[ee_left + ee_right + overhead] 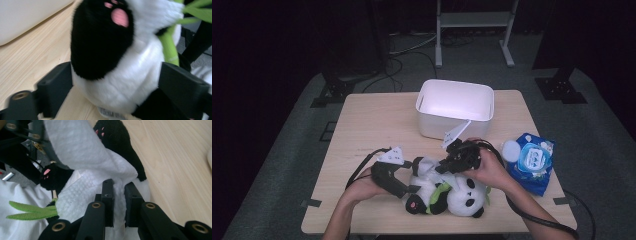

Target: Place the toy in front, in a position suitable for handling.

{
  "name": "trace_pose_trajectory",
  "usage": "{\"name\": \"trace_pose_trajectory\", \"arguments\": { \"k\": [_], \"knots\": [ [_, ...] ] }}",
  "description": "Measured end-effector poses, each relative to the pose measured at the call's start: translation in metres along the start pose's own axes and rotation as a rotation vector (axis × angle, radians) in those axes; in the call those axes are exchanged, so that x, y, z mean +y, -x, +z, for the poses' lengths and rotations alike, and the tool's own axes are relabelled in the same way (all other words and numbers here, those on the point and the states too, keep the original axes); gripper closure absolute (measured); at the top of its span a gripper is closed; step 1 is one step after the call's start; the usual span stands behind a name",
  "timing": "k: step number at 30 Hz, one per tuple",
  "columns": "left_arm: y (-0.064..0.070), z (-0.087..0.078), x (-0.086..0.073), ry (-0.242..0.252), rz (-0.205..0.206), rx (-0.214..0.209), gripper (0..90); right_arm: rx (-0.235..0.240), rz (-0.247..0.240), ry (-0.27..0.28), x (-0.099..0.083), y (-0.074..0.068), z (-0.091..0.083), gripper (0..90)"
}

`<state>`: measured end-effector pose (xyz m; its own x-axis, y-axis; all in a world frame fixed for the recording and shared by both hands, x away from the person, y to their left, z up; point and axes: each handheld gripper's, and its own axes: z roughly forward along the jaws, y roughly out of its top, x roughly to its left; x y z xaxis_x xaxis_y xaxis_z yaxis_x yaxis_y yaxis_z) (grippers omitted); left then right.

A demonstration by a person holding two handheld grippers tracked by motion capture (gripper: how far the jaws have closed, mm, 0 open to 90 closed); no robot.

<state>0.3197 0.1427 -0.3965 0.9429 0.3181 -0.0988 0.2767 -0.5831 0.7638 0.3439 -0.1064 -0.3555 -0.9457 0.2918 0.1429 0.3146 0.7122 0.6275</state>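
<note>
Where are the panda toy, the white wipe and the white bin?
Panda toy (460, 196): high view, on its white head.
White wipe (82, 150): right gripper view, on the textured sheet above the jaws.
White bin (455, 120): high view, on its front wall.

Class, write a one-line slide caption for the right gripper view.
Right gripper pinches a white wipe against a plush panda.
</note>
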Motion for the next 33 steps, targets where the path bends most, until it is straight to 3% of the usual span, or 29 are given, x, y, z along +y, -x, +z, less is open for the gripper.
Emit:
{"name": "trace_pose_trajectory", "arguments": {
  "k": [2, 5, 10, 18, 26, 33],
  "knots": [
    [-0.001, 0.003, 0.001, 0.002, -0.017, 0.009, 14.4, 0.005, -0.011, 0.001, 0.001, -0.002, 0.001, 77.5],
    [-0.002, 0.005, 0.001, 0.026, -0.029, -0.020, 21.5, 0.000, -0.031, -0.006, 0.001, -0.004, 0.002, 77.5],
    [-0.001, 0.007, 0.003, 0.028, -0.031, -0.029, 20.8, 0.022, -0.036, -0.004, 0.001, -0.005, 0.003, 77.1],
    [-0.002, 0.012, 0.002, 0.028, -0.061, -0.013, 23.0, -0.043, -0.042, 0.004, 0.002, -0.004, -0.005, 64.8],
    [-0.002, 0.013, 0.002, 0.028, -0.081, -0.006, 23.0, -0.029, -0.065, 0.049, 0.001, -0.010, -0.016, 64.5],
    [-0.001, 0.013, 0.003, 0.019, -0.072, -0.003, 23.0, -0.007, -0.101, 0.004, 0.005, -0.017, -0.002, 59.7]
  ]
}}
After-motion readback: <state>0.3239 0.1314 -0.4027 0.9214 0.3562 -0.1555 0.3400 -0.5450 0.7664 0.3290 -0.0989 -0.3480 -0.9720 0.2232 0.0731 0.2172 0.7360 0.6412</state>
